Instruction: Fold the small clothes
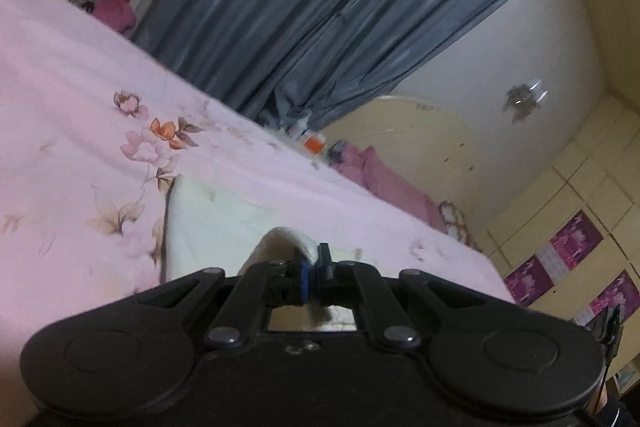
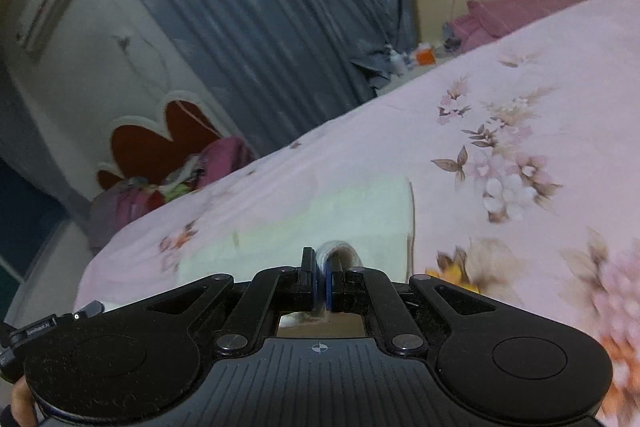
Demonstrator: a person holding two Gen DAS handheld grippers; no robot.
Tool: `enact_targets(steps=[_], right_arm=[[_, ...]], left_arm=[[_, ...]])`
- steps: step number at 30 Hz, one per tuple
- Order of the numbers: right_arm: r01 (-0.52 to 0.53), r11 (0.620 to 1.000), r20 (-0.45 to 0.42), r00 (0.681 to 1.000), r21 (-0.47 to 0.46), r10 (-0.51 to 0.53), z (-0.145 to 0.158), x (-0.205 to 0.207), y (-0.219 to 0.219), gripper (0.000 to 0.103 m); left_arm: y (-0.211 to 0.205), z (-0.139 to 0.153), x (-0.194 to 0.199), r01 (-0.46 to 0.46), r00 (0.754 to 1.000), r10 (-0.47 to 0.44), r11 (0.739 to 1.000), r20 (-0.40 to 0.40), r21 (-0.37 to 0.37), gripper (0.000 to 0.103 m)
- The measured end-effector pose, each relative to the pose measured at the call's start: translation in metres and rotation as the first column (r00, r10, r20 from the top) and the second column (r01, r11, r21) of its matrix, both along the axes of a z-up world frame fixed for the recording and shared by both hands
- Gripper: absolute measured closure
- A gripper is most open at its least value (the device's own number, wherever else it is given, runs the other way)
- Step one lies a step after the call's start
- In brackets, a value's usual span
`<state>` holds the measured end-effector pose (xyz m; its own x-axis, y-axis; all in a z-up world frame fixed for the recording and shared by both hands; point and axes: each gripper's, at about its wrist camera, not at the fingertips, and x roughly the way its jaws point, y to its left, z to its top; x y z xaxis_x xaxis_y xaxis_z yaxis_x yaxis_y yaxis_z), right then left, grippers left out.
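Note:
A small pale cream garment (image 1: 216, 223) lies on the pink floral bedsheet (image 1: 80, 115). My left gripper (image 1: 312, 269) is shut on a raised edge of the garment, lifted in a loop just above the jaws. In the right wrist view the same cream garment (image 2: 320, 211) lies flat on the bedsheet (image 2: 520, 87). My right gripper (image 2: 322, 281) is shut on another edge of it, and a grey-white fold of cloth arches over the closed jaws. The part of the garment beneath both grippers is hidden.
Grey-blue curtains (image 1: 320, 7) hang behind the bed. Magenta pillows (image 1: 384, 183) and small bottles (image 1: 314, 141) sit at the bed's far side. A red flower-shaped headboard (image 2: 168, 143) and bundled clothes (image 2: 136, 199) lie at the other end. A tiled wall (image 1: 580, 219) stands right.

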<state>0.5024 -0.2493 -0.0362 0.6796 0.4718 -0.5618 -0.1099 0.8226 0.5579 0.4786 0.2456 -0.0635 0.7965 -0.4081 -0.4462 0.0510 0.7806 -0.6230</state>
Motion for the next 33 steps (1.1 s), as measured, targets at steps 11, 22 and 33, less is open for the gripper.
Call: enact_targets(steps=[11,22,33], right_arm=[[0.008,1.000,-0.147,0.989,-0.019,-0.011,-0.071,0.096,0.011,0.099],[-0.047,0.976,-0.050,0.998,-0.213,0.037,-0.082,0.099,0.016,0.059],[-0.109,0.927,-0.013,0.994,-0.359,0.112,-0.082,0.101,0.044,0.102]], left_arm=[[0.015,-0.058,0.084,0.033,0.996,-0.038,0.998,-0.083,-0.058,0.070],[-0.003,-0.062,0.111,0.164,0.982,-0.139,0.961,-0.124,0.221,0.071],[-0.011,-0.057,0.111,0.146,0.989,-0.136,0.947,-0.055,0.286,0.100]])
